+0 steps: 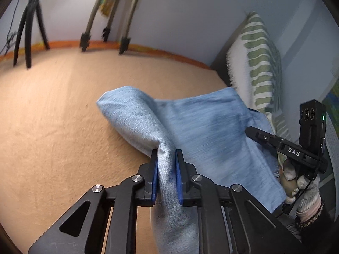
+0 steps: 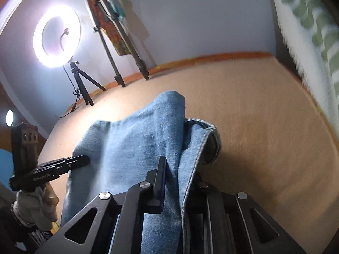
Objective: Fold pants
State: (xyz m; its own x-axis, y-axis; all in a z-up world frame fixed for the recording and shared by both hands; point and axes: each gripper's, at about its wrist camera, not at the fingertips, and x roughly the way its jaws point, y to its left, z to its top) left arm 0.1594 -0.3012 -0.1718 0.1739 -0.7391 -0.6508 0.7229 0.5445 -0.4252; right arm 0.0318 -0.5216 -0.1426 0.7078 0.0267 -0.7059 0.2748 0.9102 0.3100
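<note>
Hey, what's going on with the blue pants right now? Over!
Left gripper shut on pants. Right gripper shut on them too. Pants bunched, lifted off tan surface. Nothing in the way. Over.

Both black linkage grippers, left (image 1: 166, 158) and right (image 2: 169, 169), carry blue pads beside silver pivot screws; behind each claw, a grey knitted glove (image 1: 305, 192) covers the hand.
</note>
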